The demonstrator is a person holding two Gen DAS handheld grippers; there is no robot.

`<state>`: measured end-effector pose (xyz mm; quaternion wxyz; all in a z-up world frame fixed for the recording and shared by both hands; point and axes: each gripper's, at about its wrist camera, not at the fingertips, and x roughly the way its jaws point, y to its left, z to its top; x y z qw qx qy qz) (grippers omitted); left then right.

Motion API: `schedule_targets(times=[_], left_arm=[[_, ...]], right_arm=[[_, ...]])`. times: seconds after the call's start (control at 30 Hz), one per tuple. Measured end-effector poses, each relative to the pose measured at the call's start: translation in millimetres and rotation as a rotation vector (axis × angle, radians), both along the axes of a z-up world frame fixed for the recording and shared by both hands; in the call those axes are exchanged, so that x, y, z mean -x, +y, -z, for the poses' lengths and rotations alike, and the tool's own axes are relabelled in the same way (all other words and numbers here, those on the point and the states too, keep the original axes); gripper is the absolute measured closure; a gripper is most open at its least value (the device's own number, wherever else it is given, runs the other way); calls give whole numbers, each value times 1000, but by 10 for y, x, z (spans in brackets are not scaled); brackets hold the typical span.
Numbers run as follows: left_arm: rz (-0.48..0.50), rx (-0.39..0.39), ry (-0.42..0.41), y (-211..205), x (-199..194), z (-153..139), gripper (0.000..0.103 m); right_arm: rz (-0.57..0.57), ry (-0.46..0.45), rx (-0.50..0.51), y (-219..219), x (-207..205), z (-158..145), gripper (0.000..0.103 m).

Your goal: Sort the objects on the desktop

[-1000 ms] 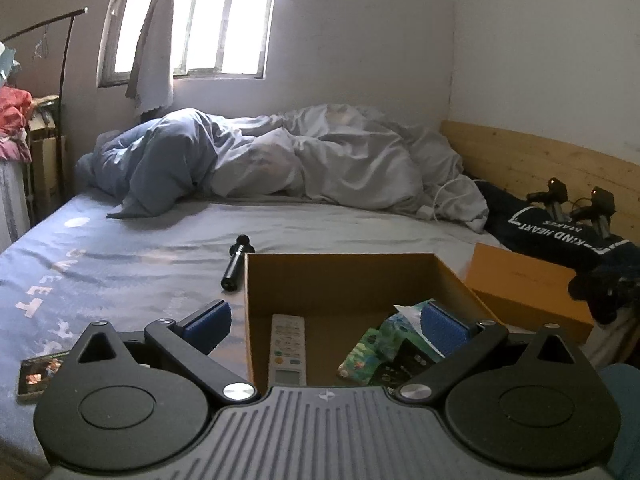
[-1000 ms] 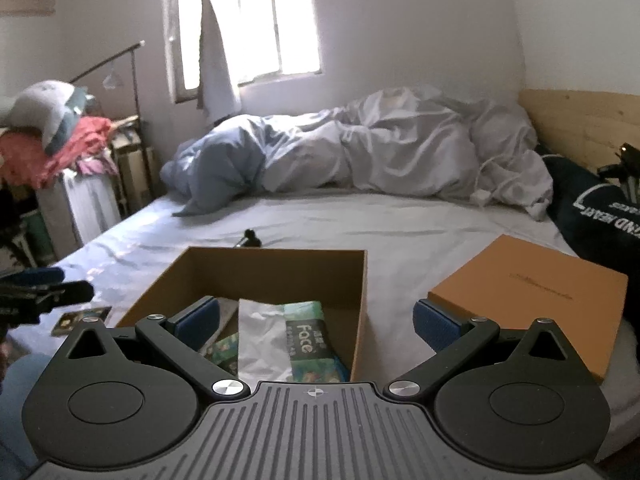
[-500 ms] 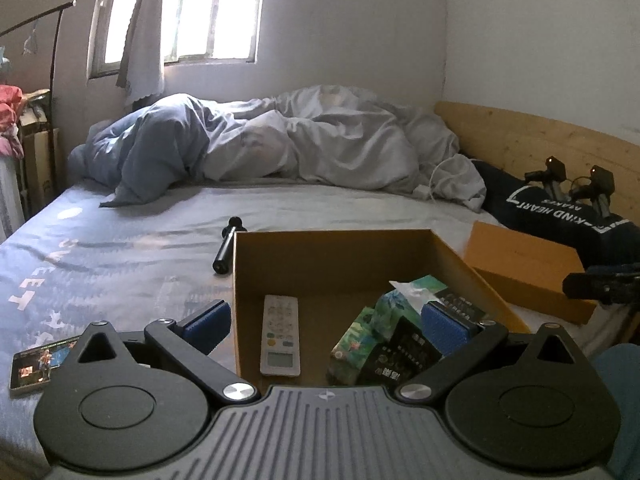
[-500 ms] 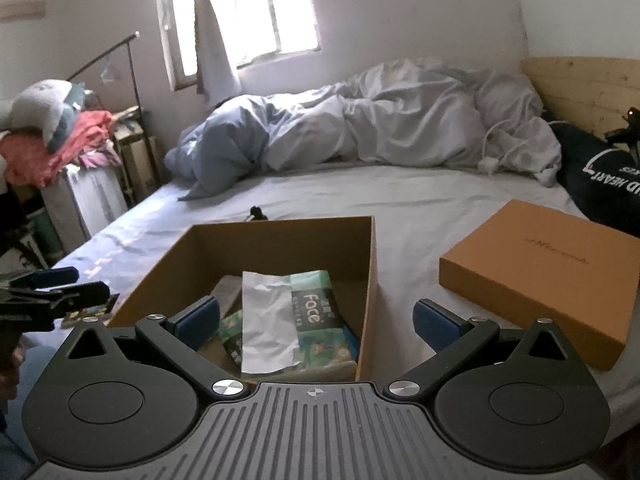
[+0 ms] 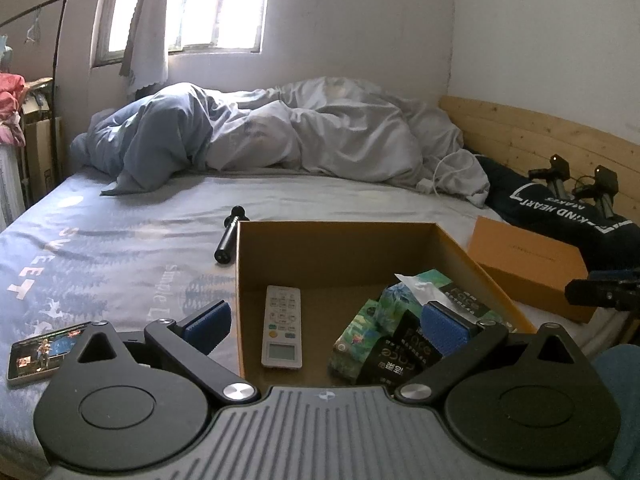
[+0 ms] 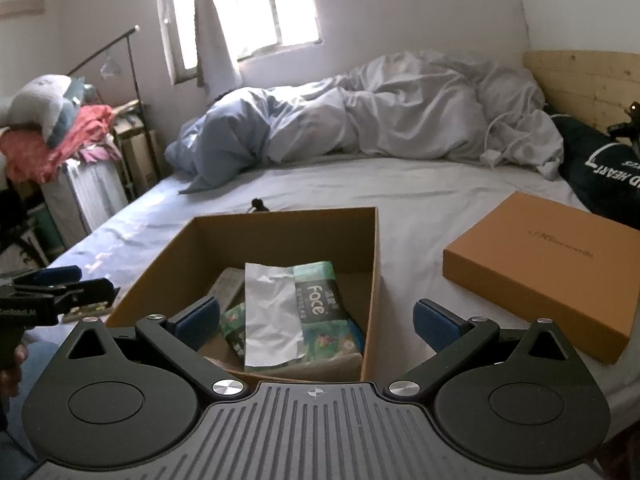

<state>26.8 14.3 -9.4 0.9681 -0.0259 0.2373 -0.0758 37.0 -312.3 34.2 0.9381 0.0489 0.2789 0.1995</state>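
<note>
An open cardboard box [image 5: 332, 248] sits on the bed, also in the right wrist view [image 6: 280, 232]. Inside lie a white remote [image 5: 281, 332] and green tissue packs [image 5: 384, 332], also seen from the right wrist [image 6: 304, 316]. A black flashlight [image 5: 229, 236] lies behind the box's left corner. A phone [image 5: 40, 350] lies on the sheet at the left. My left gripper [image 5: 326, 326] is open and empty above the box's near edge. My right gripper [image 6: 316, 322] is open and empty, astride the box's right wall.
An orange flat box [image 6: 540, 272] lies right of the cardboard box, also in the left wrist view [image 5: 528, 264]. A crumpled duvet [image 5: 280, 132] fills the back of the bed. A dark bag [image 5: 560, 216] lies by the wooden headboard. A clothes rack [image 6: 60, 140] stands left.
Both grippers have risen and tilted down over the box, so its contents show more fully. Both stay open and empty.
</note>
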Motion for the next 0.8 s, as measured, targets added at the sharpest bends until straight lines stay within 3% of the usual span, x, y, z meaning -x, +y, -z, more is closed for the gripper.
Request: schedule_targets(times=[0.8], left_arm=[[-54, 18, 13, 203, -130, 13, 0]], right_arm=[[-4, 14, -6, 94, -24, -112, 0]])
